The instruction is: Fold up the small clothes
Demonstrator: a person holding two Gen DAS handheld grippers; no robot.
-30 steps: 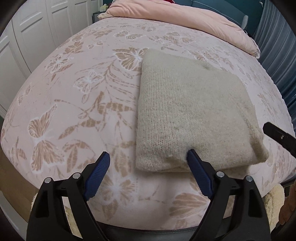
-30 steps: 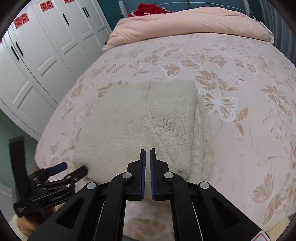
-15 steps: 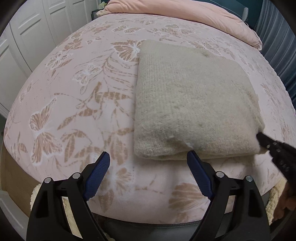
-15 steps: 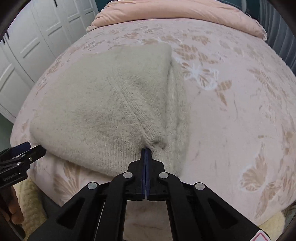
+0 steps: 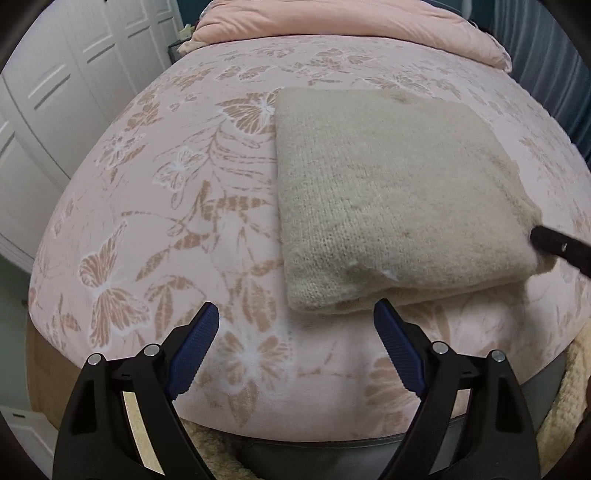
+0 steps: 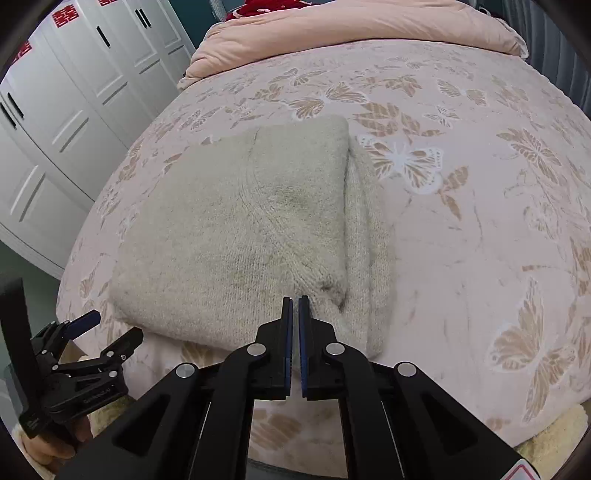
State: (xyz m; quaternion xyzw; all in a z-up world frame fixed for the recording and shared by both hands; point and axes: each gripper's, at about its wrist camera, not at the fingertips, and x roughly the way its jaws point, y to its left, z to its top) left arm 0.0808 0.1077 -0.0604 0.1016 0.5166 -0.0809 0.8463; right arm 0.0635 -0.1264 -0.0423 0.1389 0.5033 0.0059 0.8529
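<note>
A beige knitted garment (image 5: 388, 199) lies folded into a thick square on the pink butterfly bedspread (image 5: 177, 206); it also shows in the right wrist view (image 6: 240, 236). My left gripper (image 5: 295, 332) is open and empty, just short of the garment's near left corner. My right gripper (image 6: 295, 306) is shut with nothing between its pads, its tips at the garment's near edge by the folded flap. Its tip shows at the right of the left wrist view (image 5: 554, 245), touching the garment's right corner. The left gripper shows at the lower left of the right wrist view (image 6: 107, 332).
A pink duvet (image 6: 351, 26) is piled at the head of the bed. White wardrobe doors (image 6: 66, 110) stand along the left. Blue curtains (image 5: 554, 74) hang at the right. The bed's near edge lies just under both grippers, with a fluffy cream rug (image 5: 569, 398) below.
My right gripper pressed in onto the garment's near edge, then drew back a little and stayed shut. My left gripper stayed open and shifted only slightly.
</note>
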